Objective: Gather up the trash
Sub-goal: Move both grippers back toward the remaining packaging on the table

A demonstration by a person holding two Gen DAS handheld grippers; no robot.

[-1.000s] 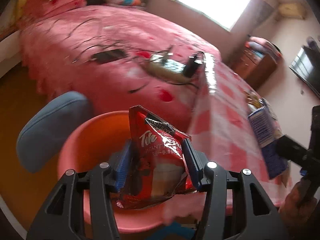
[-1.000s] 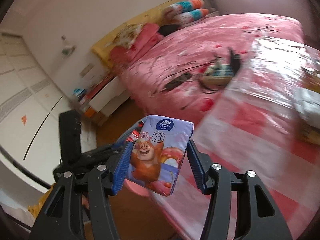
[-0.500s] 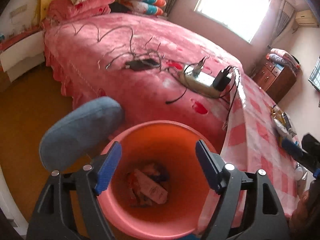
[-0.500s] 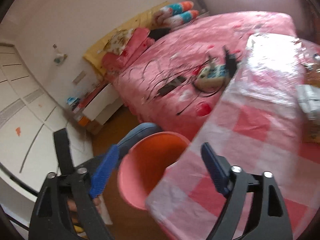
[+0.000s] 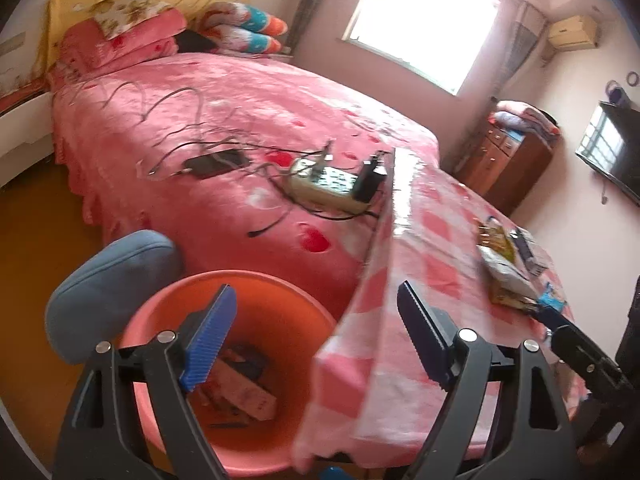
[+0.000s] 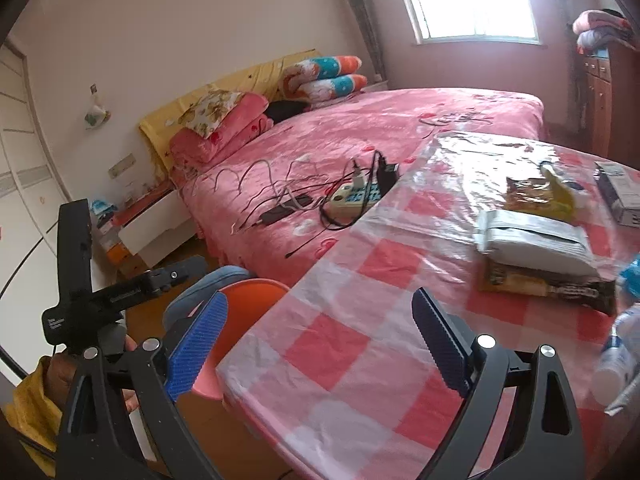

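Trash left to collect, a stack of wrappers, lies across the bench, well apart from the orange bin below its edge. Both my left tongs and right tongs have just been opening and gape wide with nothing between them. I judge the slick plastic cover could let a flat packet skid away as I pinch, or my right tongs could knock the bottle just beside them.

My left wrist cam looked down, close over orange bin; right cam faced checkered table; both shared pink bed.

Pink bed, bright window, wooden dresser
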